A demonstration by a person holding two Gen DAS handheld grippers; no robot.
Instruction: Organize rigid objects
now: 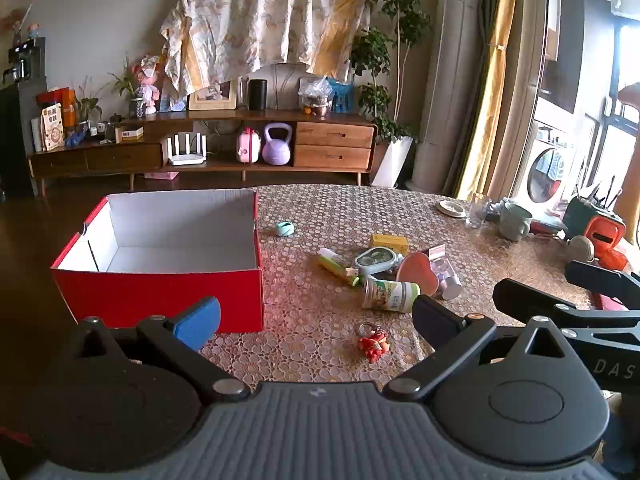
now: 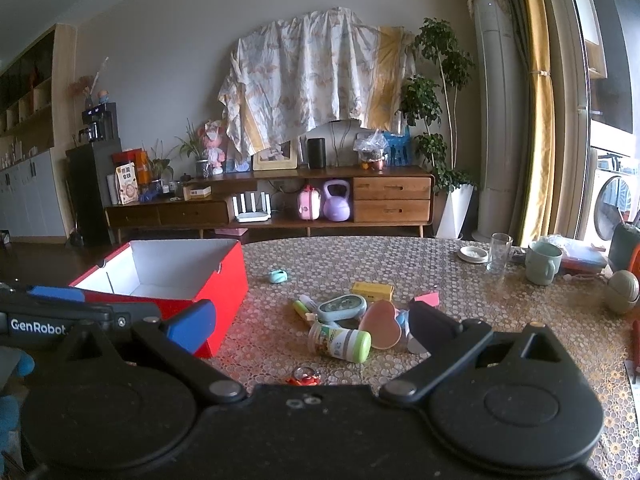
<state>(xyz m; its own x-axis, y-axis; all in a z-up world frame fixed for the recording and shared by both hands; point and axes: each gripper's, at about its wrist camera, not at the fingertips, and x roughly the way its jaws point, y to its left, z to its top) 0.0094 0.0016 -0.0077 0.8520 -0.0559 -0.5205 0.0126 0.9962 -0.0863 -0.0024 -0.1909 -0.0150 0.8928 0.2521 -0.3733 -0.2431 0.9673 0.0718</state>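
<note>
An open red box point(image 1: 160, 292) with a white inside stands empty at the table's left; it also shows in the right wrist view point(image 2: 224, 292). A pile lies right of it: a green-capped bottle point(image 1: 390, 291) on its side, a pink heart-shaped tin point(image 1: 420, 272), a mint alarm clock point(image 1: 374, 259), a yellow box point(image 1: 388, 242), a marker point(image 1: 334, 266). A red keychain point(image 1: 374, 342) lies nearest. A small teal object point(image 1: 284, 229) sits apart. My left gripper point(image 1: 316, 318) is open and empty above the keychain. My right gripper point(image 2: 310, 326) is open and empty before the bottle point(image 2: 340, 342).
At the table's right stand a mint mug point(image 2: 542, 266), a glass point(image 2: 499, 254), a small white dish point(image 2: 474, 254) and a round beige object point(image 2: 622, 290). The right gripper's arm point(image 1: 560, 308) reaches in at the left wrist view's right. A wooden sideboard point(image 2: 272, 204) is behind.
</note>
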